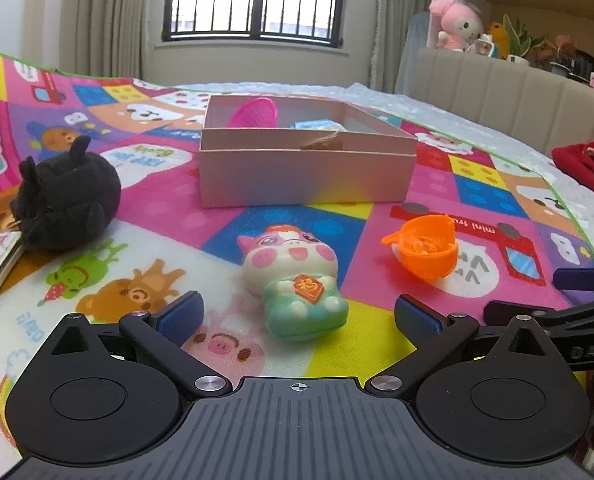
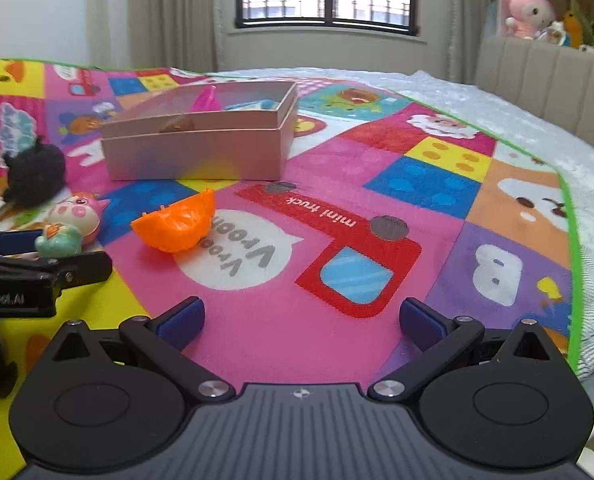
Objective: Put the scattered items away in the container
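The pig toy (image 1: 295,282) lies on the play mat (image 1: 377,344) straight ahead of my left gripper (image 1: 297,316), just beyond the fingertips and centred in the gap between them. Its long axis runs away from me and a little to the left, head toward the pink box (image 1: 305,178), feet nearest me. My left gripper is spread wide and grasps nothing; it touches nothing I can see. That makes the left the nearer hand for this toy. My right gripper (image 2: 301,320) is also released and empty, hovering over bare mat; the orange bowl (image 2: 175,222) sits ahead and to its left. The black plush (image 1: 67,200) lies off to my left, well apart from the box.
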`<state>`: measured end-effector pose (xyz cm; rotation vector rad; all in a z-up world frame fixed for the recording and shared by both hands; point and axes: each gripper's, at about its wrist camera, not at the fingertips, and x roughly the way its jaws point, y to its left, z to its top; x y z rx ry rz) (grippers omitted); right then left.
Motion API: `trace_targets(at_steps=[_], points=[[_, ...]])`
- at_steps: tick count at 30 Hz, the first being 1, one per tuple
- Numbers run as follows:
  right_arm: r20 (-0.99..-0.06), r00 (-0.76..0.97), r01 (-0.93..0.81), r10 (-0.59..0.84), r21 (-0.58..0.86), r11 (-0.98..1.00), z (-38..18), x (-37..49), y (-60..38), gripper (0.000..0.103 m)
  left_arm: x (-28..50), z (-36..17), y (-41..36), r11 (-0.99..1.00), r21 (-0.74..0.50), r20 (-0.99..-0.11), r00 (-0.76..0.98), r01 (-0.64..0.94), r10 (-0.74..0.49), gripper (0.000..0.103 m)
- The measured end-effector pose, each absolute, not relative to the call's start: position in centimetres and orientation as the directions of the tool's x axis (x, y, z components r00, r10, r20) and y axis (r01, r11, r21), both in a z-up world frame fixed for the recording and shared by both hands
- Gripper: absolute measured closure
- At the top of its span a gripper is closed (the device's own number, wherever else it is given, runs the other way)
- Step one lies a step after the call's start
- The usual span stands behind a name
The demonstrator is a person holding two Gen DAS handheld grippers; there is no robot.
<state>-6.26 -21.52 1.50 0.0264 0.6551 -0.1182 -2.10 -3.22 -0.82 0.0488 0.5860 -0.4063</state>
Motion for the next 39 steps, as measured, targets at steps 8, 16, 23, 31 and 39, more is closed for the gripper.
trace_targets(at_steps=[8,16,23,31,39], points=[[-0.587,0.79,0.165,-0.178,-0.076,0.983,1.2,-5.0,-19.4,0.0,-2.1,-0.8,-3.2,0.915,-0.068,-0.552,0.749,0.397,-0.366,0.0],[-0.591,0.794,0.134,-0.143,-0.06,0.989,3.0,-4.8,-20.0,0.0,-2.4,0.6,-1.6,0.871,-0.094,-0.607,0.666,0.482,-0.434,0.0],[-0.538,0.84,0.038,-0.068,-0.068,0.997,3.8,-5.6,-18.2,0.0,-3.2,1.6,0.6,0.912,-0.003,-0.611,0.721,0.409,-0.326,0.0],[-0.563,0.824,0.031,-0.063,-0.067,0.997,1.8,-5.2,-17.7,0.0,-3.6,0.3,-0.8,0.924,0.022,-0.603,0.742,0.382,-0.292,0.0],[-0.568,0.822,-0.02,0.037,0.035,0.999,0.8,-3.8,-19.5,0.0,-3.2,-1.5,-0.2,0.935,-0.017,-0.525,0.793,0.355,-0.31,0.0]])
